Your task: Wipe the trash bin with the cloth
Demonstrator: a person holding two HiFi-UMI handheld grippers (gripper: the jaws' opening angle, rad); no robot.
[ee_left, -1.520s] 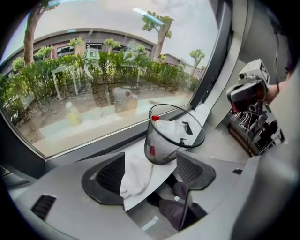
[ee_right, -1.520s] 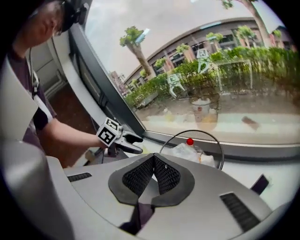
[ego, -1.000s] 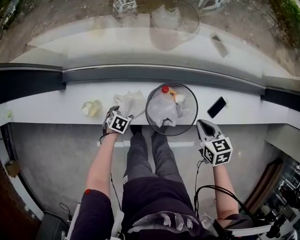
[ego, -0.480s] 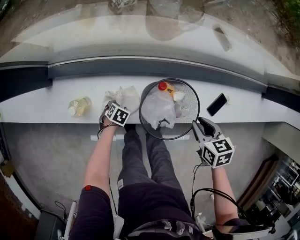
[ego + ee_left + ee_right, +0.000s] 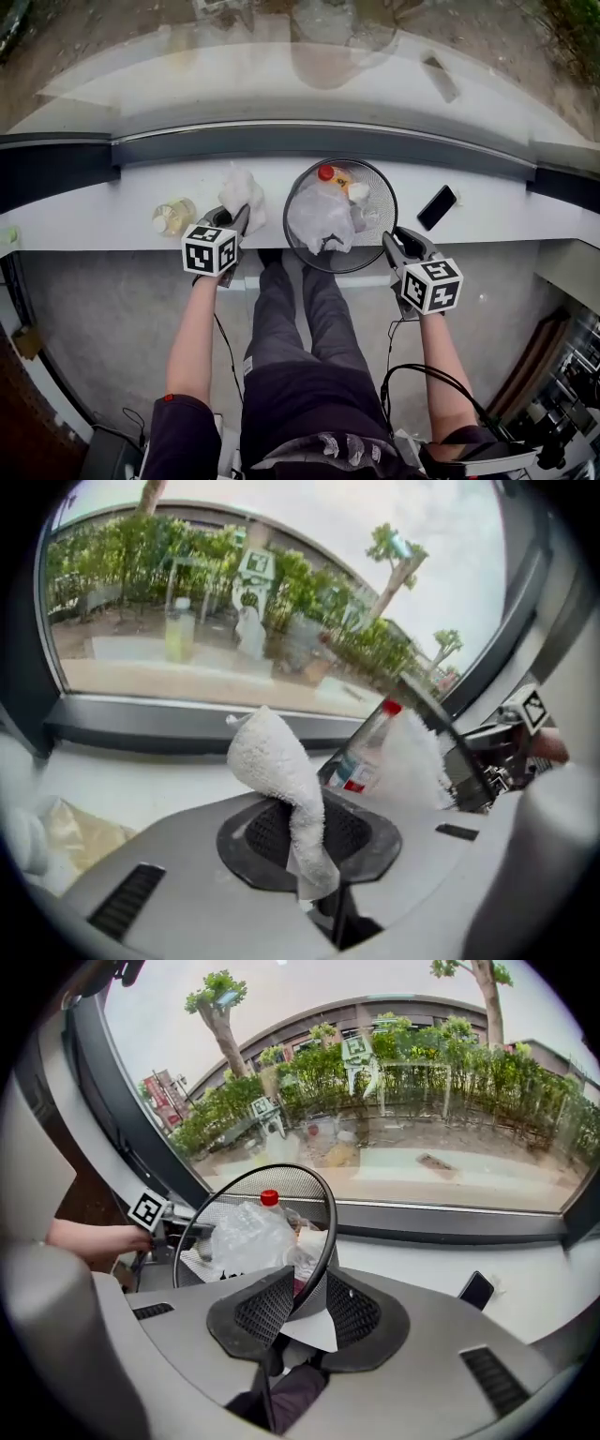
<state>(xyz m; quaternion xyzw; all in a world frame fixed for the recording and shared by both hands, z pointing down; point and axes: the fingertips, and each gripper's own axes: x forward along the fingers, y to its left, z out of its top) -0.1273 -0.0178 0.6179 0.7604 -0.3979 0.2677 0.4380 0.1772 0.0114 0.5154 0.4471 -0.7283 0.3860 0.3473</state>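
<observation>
The nearest risk sits at the near rim of the trash bin [image 5: 339,270], which stands at the near edge of the tabletop [image 5: 84,220], above the person's legs. If the wiping pushes hard against the light mesh wall, the bin may tip or slide off toward the person. It would then spill the crumpled plastic bag [image 5: 319,217] and the red-capped bottle [image 5: 330,176] lying inside. A little farther and to the left, only a lower fold of the cloth [image 5: 239,187] is caught, and the rest stands up loose. So it may slip free or bunch on the first stroke, leaving bare pads to scrape the mesh. A wide sweep could also knock the small jar [image 5: 173,217] on the left, or the phone [image 5: 437,207] lying on the tabletop to the bin's right. The right tongs [image 5: 403,240] stand partly apart, with their pads pressed on the near rim and mesh wall of the bin [image 5: 323,1232], steadying it. The left tongs [image 5: 239,217] are closing, already almost together, and pinch the white cloth [image 5: 277,771] between their pads just left of the bin, not yet touching it.
</observation>
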